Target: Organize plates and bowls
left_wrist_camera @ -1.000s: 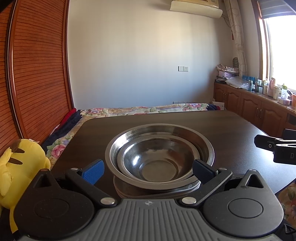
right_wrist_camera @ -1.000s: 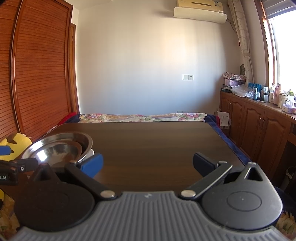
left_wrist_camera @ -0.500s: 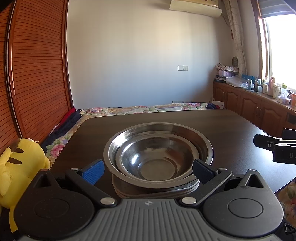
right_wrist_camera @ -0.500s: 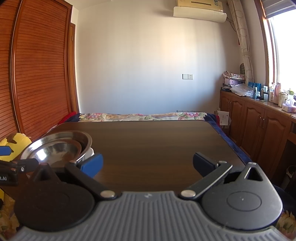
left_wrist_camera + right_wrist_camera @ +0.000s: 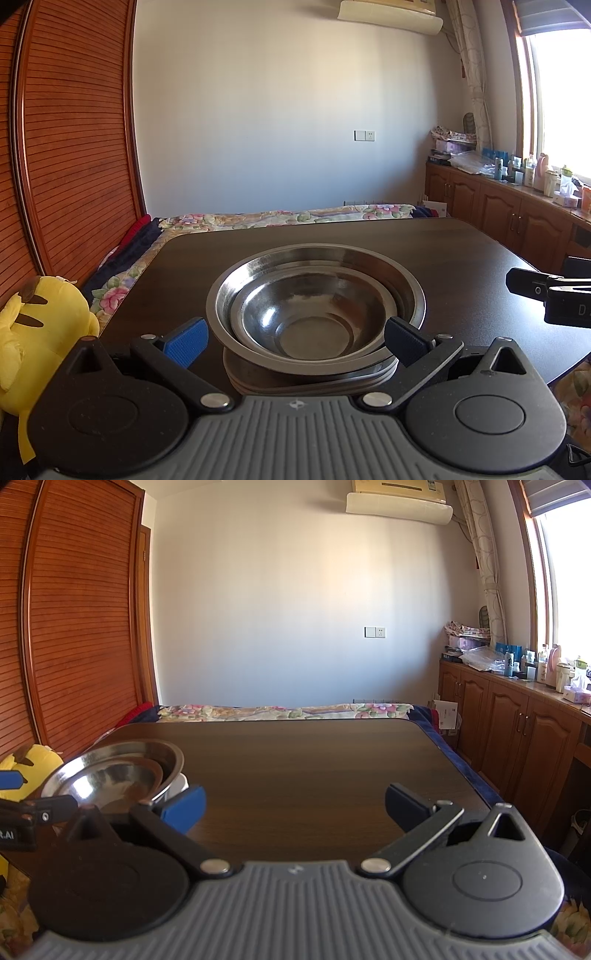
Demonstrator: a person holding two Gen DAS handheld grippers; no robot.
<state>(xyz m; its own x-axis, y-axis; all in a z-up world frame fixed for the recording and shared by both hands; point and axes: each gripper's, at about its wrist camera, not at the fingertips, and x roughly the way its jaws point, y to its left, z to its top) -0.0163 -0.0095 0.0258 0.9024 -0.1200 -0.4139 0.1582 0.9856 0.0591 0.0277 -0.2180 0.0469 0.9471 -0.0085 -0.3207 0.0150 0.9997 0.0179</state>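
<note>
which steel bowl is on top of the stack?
The smaller steel bowl, nested inside the wider steel bowl; both sit on the plates.

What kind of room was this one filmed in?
Probably a bedroom: a floral-quilted bed lies behind the dark wooden table, with a slatted wooden wardrobe and a yellow plush toy alongside.

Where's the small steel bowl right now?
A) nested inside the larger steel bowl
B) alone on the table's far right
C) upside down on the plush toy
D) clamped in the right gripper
A: in the left wrist view the small steel bowl sits inside the larger steel bowl, which rests on stacked plates on the table; the right gripper is open with nothing between its fingers.
</note>
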